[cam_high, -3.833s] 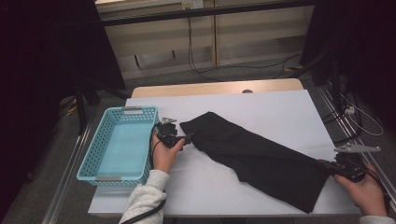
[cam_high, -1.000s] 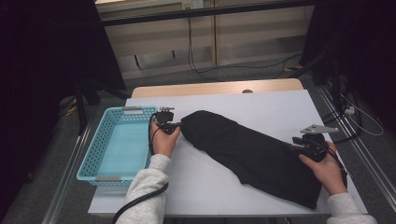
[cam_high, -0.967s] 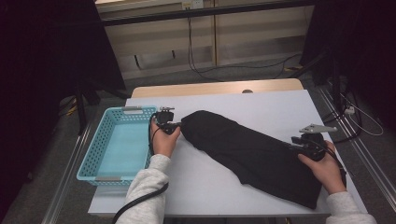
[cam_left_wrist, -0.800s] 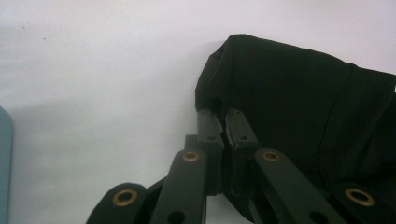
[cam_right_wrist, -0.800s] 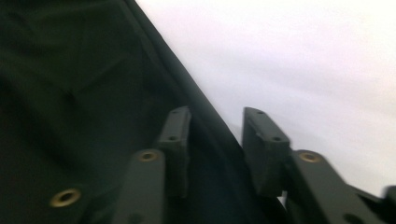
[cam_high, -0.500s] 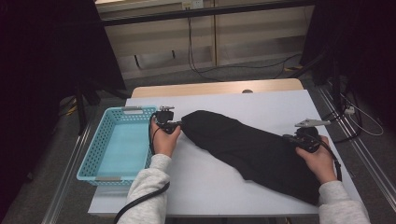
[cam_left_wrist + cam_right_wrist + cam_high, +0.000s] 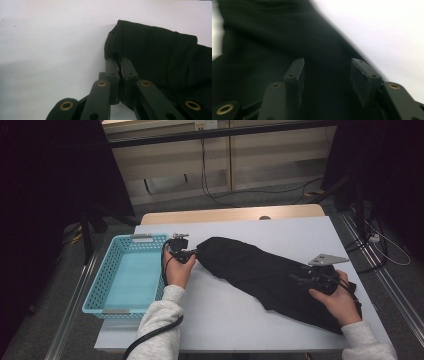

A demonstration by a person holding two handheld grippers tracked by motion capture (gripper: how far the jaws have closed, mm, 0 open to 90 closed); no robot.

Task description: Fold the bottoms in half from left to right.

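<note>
Black garment (image 7: 270,275), one piece, lies diagonally across the white table (image 7: 220,315), running from near the basket at its upper left end down to the table's right edge near the person's right hand. It looks folded or bunched lengthwise; I cannot tell what kind of clothing it is.

Two grippers, one per hand. Left gripper (image 7: 186,254) sits at the garment's upper left corner; in the left gripper view (image 7: 119,65) its two jaws are pressed together with a fold of the black cloth (image 7: 155,55) pinched between the pads. Left hand (image 7: 177,270) rests on the table just beside the basket.

Right gripper (image 7: 302,279) is over the lower right part of the garment, on top of the cloth. Right gripper view (image 7: 327,75): jaws stand apart at a middling gap and have just been opening; black cloth (image 7: 274,37) lies under and ahead of them, pads not pressing on it. One grey three-cornered plate (image 7: 327,259) on top of this gripper. Right hand (image 7: 337,297) lies on the garment.

One turquoise mesh basket (image 7: 112,297) at the table's left, nothing visible inside. One strip of wooden table edge (image 7: 230,214) at the far side. Two grey sleeves, left sleeve (image 7: 157,325) and right sleeve (image 7: 367,345). One black cable (image 7: 150,337) trails from the left gripper along the forearm.
</note>
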